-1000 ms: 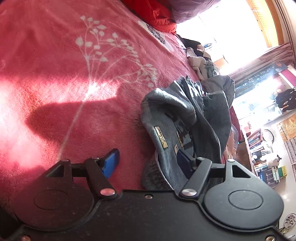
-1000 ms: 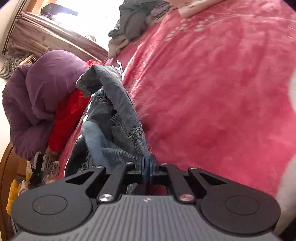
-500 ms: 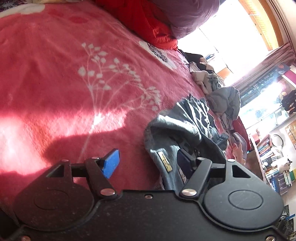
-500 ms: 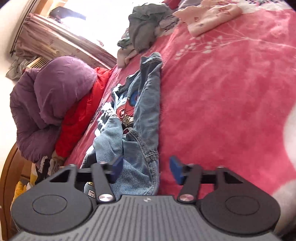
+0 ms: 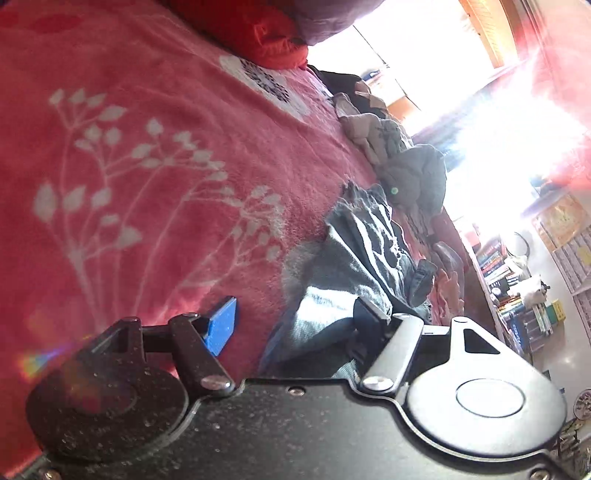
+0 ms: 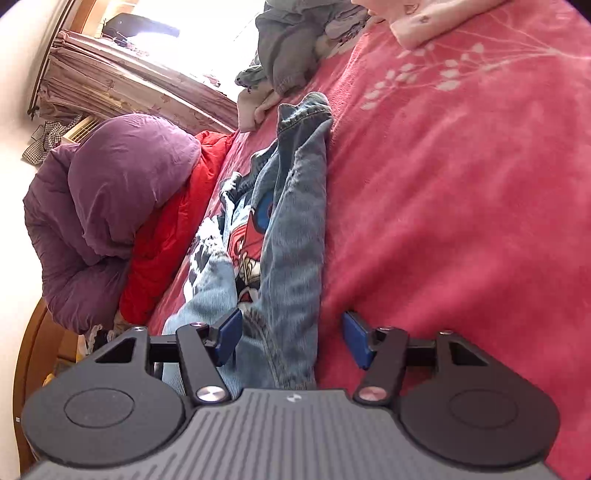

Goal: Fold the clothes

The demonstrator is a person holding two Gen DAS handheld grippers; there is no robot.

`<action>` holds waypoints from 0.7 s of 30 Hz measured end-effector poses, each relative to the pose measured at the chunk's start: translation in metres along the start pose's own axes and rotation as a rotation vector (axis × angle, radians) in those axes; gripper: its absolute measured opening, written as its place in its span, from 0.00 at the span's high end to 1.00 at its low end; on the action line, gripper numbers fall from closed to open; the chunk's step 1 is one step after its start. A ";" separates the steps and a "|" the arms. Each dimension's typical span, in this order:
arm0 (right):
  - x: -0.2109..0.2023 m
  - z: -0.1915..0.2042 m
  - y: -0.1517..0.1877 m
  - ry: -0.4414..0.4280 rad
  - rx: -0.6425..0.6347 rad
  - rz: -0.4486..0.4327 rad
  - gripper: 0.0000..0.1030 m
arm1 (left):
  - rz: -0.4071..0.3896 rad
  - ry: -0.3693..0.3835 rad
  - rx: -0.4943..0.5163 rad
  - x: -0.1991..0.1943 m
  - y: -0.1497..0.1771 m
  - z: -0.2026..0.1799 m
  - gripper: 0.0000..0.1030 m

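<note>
A blue denim garment (image 6: 295,236) with a cartoon print lies stretched along the pink-red blanket (image 6: 461,221). My right gripper (image 6: 291,338) hovers open over its near end. The cloth passes between the blue pads (image 6: 229,334), which do not press on it. In the left wrist view the same denim garment (image 5: 354,254) lies crumpled, partly in shadow. My left gripper (image 5: 295,321) stands open at its near edge. Its right finger is over the cloth and its left pad (image 5: 221,325) is over bare blanket (image 5: 147,166).
A purple duvet (image 6: 110,206) and a red quilt (image 6: 170,236) are heaped left of the denim. Grey clothes (image 6: 288,48) and a pink garment (image 6: 424,26) lie at the blanket's far end. A bookshelf (image 5: 517,295) stands beyond the bed edge; the window glares.
My right gripper opened and let go of the denim, which dropped flat onto the blanket. Both grippers have shifted sideways; the left one stayed open.
</note>
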State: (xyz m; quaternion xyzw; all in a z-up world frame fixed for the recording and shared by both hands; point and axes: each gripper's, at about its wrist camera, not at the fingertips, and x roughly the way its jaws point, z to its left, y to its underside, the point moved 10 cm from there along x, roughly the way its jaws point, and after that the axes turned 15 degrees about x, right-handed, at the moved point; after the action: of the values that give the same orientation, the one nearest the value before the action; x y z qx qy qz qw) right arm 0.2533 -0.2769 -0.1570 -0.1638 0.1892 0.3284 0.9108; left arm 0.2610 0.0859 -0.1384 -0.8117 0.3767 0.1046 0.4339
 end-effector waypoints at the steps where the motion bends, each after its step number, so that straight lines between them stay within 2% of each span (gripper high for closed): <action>1: 0.005 0.000 -0.004 -0.007 0.008 0.003 0.42 | 0.012 0.026 0.008 0.006 -0.004 -0.001 0.34; 6: 0.026 0.006 -0.036 -0.030 0.029 0.017 0.42 | 0.095 0.106 0.115 0.033 -0.023 -0.001 0.34; 9: 0.043 0.010 -0.058 -0.024 0.008 0.020 0.42 | 0.139 0.153 0.151 0.051 -0.033 0.003 0.34; 14: 0.068 0.017 -0.084 -0.016 -0.059 0.009 0.48 | 0.187 0.225 0.263 0.092 -0.055 -0.011 0.34; 17: 0.080 0.019 -0.097 -0.028 -0.075 0.025 0.50 | 0.214 0.310 0.252 0.123 -0.069 -0.017 0.34; 19: 0.087 0.019 -0.106 -0.050 -0.070 0.034 0.53 | 0.233 0.352 0.253 0.142 -0.080 -0.022 0.34; 21: 0.094 0.017 -0.117 -0.064 -0.047 0.037 0.65 | 0.254 0.383 0.268 0.160 -0.091 -0.028 0.34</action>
State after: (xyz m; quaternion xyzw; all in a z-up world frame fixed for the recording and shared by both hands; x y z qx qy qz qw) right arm 0.4012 -0.3047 -0.1642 -0.1709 0.1551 0.3545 0.9061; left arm 0.4316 0.0114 -0.1438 -0.6981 0.5614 -0.0479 0.4419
